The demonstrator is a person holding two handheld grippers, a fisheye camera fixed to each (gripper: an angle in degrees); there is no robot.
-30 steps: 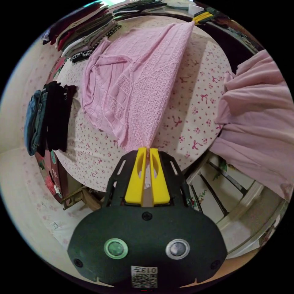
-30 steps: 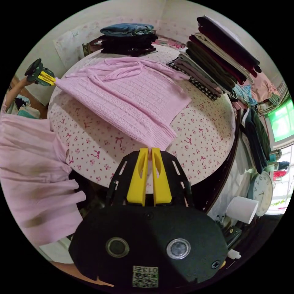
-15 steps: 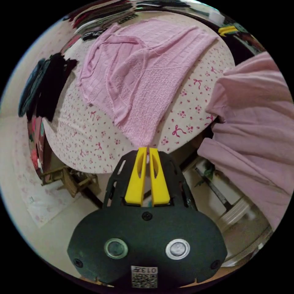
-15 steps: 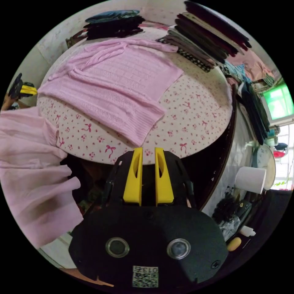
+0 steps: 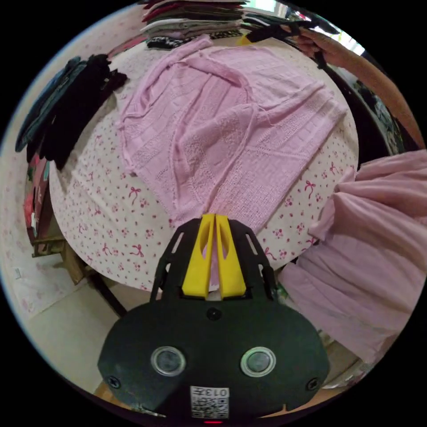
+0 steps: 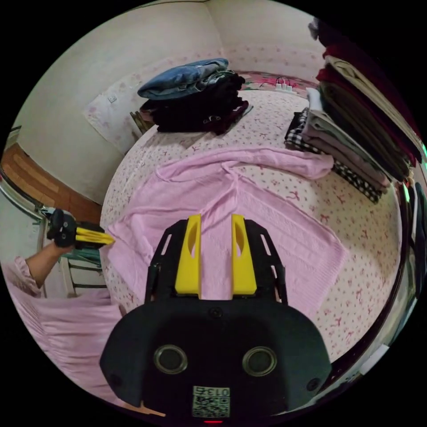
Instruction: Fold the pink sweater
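Pink sweater [image 6: 267,231] flat, sleeve at 12 o'clock of parted, empty right gripper [image 6: 215,218]; left gripper [image 5: 215,216] pinched on hem.

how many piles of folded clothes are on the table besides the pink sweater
2: a dark pile topped with denim at the far edge, and a taller mixed pile along the side by the sweater's sleeve. Others may be hidden.
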